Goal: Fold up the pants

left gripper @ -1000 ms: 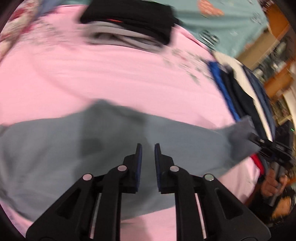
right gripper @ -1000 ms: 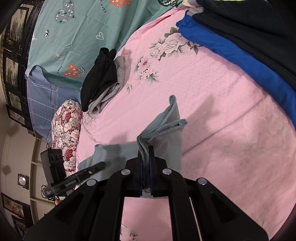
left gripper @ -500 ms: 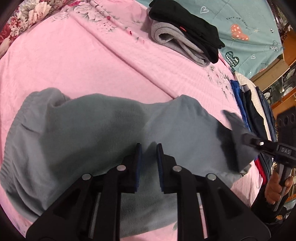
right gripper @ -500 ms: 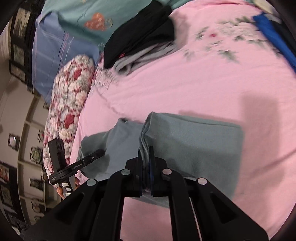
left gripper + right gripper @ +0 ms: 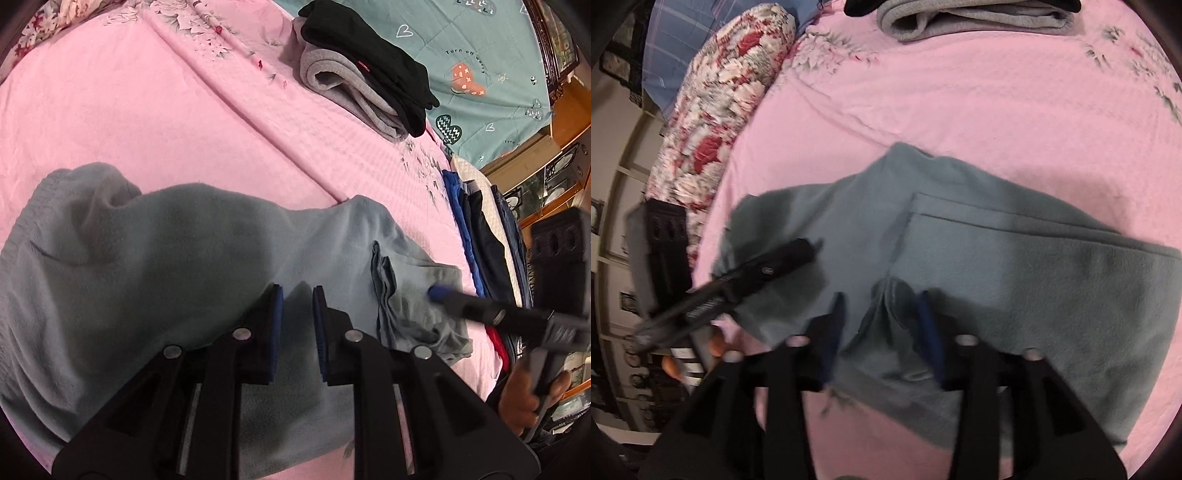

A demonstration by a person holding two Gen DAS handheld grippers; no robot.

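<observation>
Grey-blue fleece pants [image 5: 177, 258] lie on the pink bedsheet [image 5: 110, 103], with the leg end folded over onto the body. In the right wrist view the pants [image 5: 1015, 266] show the folded layer on top. My left gripper [image 5: 297, 295] is slightly open and empty, hovering over the middle of the pants. My right gripper [image 5: 882, 317] is open, its jaws on either side of the folded leg hem, no longer clamping it. It also shows in the left wrist view [image 5: 436, 293], resting on the hem.
A folded black and grey clothes stack [image 5: 369, 77] lies at the far side of the bed. A pile of blue and dark garments [image 5: 480, 236] lies at the right edge. A floral pillow [image 5: 713, 122] lies to the left. A teal quilt [image 5: 480, 55] lies beyond.
My right gripper carried the leg end over onto the pants, laid it down and opened, letting go. My left gripper stayed over the middle of the pants.
</observation>
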